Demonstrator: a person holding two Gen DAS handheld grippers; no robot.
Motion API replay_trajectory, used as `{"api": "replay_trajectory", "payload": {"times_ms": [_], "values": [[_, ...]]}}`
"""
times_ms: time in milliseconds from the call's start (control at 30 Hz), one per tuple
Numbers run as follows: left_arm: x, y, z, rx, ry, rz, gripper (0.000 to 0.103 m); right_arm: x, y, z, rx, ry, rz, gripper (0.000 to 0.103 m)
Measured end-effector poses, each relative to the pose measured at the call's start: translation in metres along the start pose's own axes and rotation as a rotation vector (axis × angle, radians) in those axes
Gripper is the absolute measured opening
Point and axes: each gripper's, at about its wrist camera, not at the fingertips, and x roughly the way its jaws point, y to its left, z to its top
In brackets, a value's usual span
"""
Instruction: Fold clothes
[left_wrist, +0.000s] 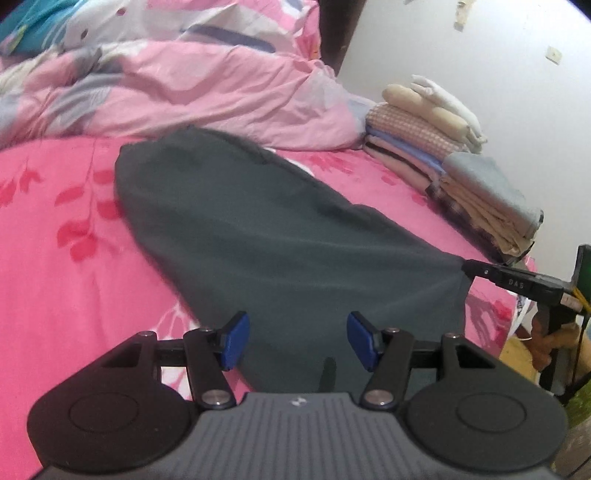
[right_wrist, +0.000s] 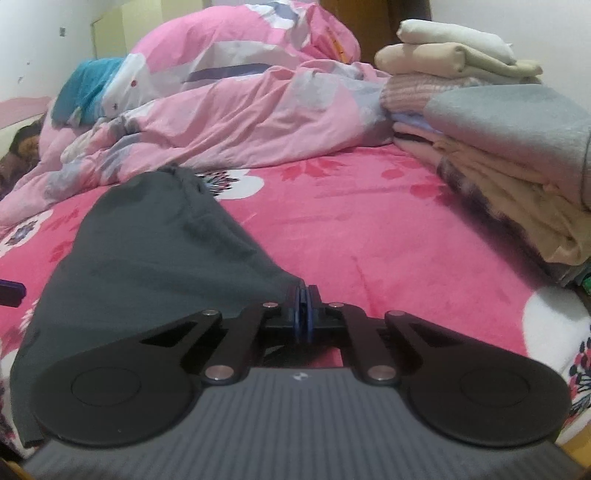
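Your right gripper (right_wrist: 303, 308) is clamped on one near corner of the dark grey, soft jersey garment (right_wrist: 155, 258); the blue pads are pressed together with cloth pinched between them, and the fabric pulls taut toward that corner. The left-wrist view shows the same pinch from the side (left_wrist: 466, 266).

Your left gripper (left_wrist: 297, 339) stands roughly half-open over the near hem of the garment (left_wrist: 266, 229), holding nothing. I can't tell whether its blue pads (left_wrist: 360, 338) touch the cloth.

The garment lies flat and lengthwise on the bright pink floral bed sheet (left_wrist: 66, 221), its far end near the crumpled pale pink duvet (left_wrist: 192, 85). The stack of folded cream, check and grey clothes (left_wrist: 465, 166) sits well to the right of the garment.

Step, as I read it: securing both near corners before the fold. Next: lower the left onto the other near corner, close on it, then lift both together. Keep tension even, or the hem will bunch.
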Motion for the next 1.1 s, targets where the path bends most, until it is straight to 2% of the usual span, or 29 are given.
{"api": "replay_trajectory", "payload": {"times_ms": [233, 433, 567, 667, 800, 867, 933, 1033, 1100], "values": [[0.020, -0.003, -0.004, 0.036, 0.031, 0.042, 0.060, 0.018, -0.008, -0.015, 0.031, 0.052, -0.015, 0.002], [0.025, 0.001, -0.010, 0.048, 0.063, 0.063, 0.060, 0.006, -0.011, 0.004, 0.055, 0.060, -0.063, 0.009], [0.020, 0.007, -0.010, 0.038, 0.067, 0.066, 0.060, -0.002, 0.001, 0.026, 0.054, 0.002, -0.007, 0.010], [0.012, 0.016, -0.003, 0.016, 0.057, 0.066, 0.060, 0.008, 0.025, 0.031, -0.002, 0.001, 0.075, 0.010], [0.000, 0.032, 0.025, 0.009, 0.008, 0.054, 0.060, 0.042, 0.045, 0.023, -0.031, 0.059, 0.132, 0.010], [0.004, 0.039, 0.049, 0.036, -0.028, 0.070, 0.060, 0.063, 0.038, 0.013, 0.017, 0.111, 0.114, 0.006], [0.014, 0.043, 0.075, 0.078, -0.080, 0.089, 0.060, 0.068, 0.028, 0.006, 0.092, 0.087, 0.144, 0.005], [0.046, 0.053, 0.115, 0.150, -0.166, 0.161, 0.057, 0.068, 0.024, 0.005, 0.128, 0.076, 0.156, 0.005], [0.079, 0.064, 0.143, 0.158, -0.159, 0.183, 0.054, 0.068, 0.024, 0.003, 0.133, 0.073, 0.160, 0.005]]}}
